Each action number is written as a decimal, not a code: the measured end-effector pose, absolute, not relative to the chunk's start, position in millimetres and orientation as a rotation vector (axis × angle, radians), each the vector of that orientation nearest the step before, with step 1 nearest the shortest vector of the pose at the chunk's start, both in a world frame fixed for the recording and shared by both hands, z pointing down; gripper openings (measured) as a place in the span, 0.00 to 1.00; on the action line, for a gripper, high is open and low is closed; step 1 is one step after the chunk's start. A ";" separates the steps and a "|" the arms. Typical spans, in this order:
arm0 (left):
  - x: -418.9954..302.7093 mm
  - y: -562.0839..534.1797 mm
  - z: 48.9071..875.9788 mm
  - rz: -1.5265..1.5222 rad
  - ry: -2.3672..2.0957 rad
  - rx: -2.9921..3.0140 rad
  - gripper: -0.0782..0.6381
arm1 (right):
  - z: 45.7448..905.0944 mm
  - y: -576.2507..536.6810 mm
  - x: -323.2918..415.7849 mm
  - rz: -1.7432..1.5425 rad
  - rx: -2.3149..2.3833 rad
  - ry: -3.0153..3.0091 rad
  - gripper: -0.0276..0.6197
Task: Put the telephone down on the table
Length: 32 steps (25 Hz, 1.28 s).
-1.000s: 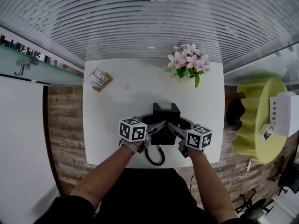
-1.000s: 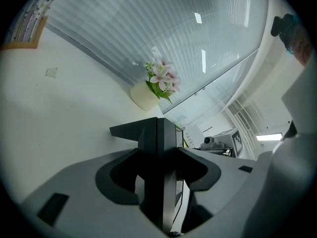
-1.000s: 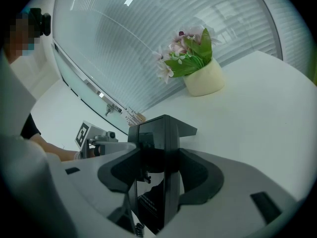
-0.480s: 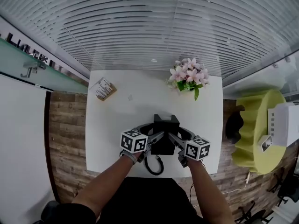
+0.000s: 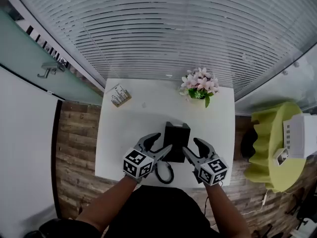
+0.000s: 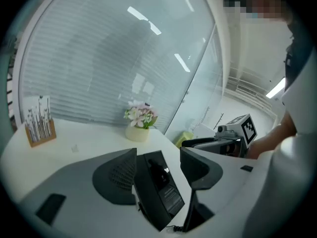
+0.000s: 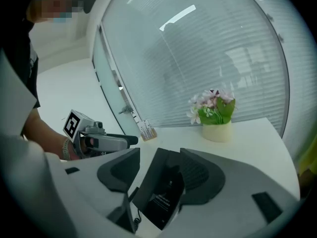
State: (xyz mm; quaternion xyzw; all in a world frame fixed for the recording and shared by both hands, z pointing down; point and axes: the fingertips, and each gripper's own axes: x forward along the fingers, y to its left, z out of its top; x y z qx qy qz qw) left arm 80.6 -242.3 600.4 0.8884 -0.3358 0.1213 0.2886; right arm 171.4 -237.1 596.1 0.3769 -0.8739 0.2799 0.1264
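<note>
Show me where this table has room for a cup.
Bare: the table's left strip, from the card holder to the front edge; also the back middle, between card holder and flowerpot, save one small item. Crowded: front centre, where the telephone, its cord, the left gripper and the right gripper cluster.

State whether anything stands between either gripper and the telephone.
Nothing visible does. The telephone lies on the table; the left gripper, jaws just opened, and the right gripper flank it, both open.

The worktop lies bare left of the telephone. A card stand and flowers block the far corners.
</note>
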 end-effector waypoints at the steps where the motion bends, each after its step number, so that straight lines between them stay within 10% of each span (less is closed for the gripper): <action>1: 82.1 -239.3 586.1 0.308 -0.914 2.411 0.50 | 584.2 -232.9 167.3 0.782 1.080 -2.578 0.45; 17: 99.3 -184.4 471.7 0.199 -1.027 2.666 0.18 | 455.1 -177.0 144.1 0.388 1.023 -2.829 0.11; 32: 124.6 -152.8 412.9 0.127 -1.052 2.810 0.12 | 404.8 -151.9 149.7 0.233 1.044 -2.886 0.08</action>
